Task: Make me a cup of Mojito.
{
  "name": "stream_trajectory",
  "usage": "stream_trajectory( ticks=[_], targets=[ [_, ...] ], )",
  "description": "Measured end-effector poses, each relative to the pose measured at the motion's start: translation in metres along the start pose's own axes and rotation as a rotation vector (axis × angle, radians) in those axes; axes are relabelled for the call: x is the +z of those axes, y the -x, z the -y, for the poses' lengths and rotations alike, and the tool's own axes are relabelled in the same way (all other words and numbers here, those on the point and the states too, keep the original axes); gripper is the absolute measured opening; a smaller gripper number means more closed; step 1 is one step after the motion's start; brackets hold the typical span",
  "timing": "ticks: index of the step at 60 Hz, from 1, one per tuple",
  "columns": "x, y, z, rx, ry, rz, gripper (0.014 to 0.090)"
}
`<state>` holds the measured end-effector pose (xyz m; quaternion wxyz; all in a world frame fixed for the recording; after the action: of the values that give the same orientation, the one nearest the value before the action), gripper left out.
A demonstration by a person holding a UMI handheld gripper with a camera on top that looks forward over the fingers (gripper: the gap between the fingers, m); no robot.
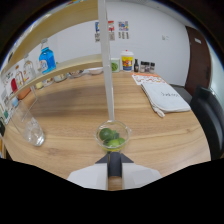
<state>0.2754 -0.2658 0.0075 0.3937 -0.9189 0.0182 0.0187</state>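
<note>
I'm holding my claw (114,172) low over the wooden table (165,135), and its fingers are pinched together on the base of a long pale stick (106,60), a muddler by my guess, rising toward twelve o'clock. Whether both fingers are truly pressing it I cannot tell for sure, since the fingertips are mostly hidden, but the stick is standing with nothing else supporting it.

Just ahead of the claw, a small clear bowl (114,136) is sitting on the table with lime pieces (111,138) in it, and the stick's lower end is meeting the bowl there. So I'm judging the limes are loaded and I'm at the crushing stage, or about to be.

Out at nine o'clock, well apart from the bowl, a tall clear glass (27,127) is standing, and it's looking empty: no lime, no ice, no liquid that I can make out. At two o'clock a white cloth (165,97) is lying on the table. Far off at twelve, bottles and jars (131,62) are lining the back edge.

Still to do, as I read it: press the limes, move them to the glass, add the remaining ingredients.
</note>
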Motion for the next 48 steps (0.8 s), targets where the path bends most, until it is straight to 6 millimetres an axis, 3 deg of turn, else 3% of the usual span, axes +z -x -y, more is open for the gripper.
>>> stream_trajectory(
  ticks=[8,13,15,16,17,18,23,33,41,48],
  targets=[
    [0.0,0.0,-0.003,-0.03,0.005,0.009,0.0198],
    [-0.002,-0.006,-0.005,-0.021,0.02,-0.007,0.0485],
    [-0.004,-0.007,-0.007,-0.017,0.029,-0.012,0.0729],
    [-0.006,-0.009,-0.007,-0.018,0.028,-0.016,0.0746],
    [-0.007,-0.011,-0.006,-0.021,0.024,-0.025,0.0838],
    [-0.009,-0.012,-0.004,-0.026,0.021,-0.035,0.0863],
    [-0.022,-0.018,0.008,-0.054,-0.021,-0.083,0.0854],
    [-0.065,0.008,0.044,-0.082,-0.12,-0.103,0.0855],
    [-0.106,0.052,0.076,-0.074,-0.232,-0.082,0.0855],
    [-0.137,0.103,0.096,-0.034,-0.313,-0.041,0.0853]
  ],
)
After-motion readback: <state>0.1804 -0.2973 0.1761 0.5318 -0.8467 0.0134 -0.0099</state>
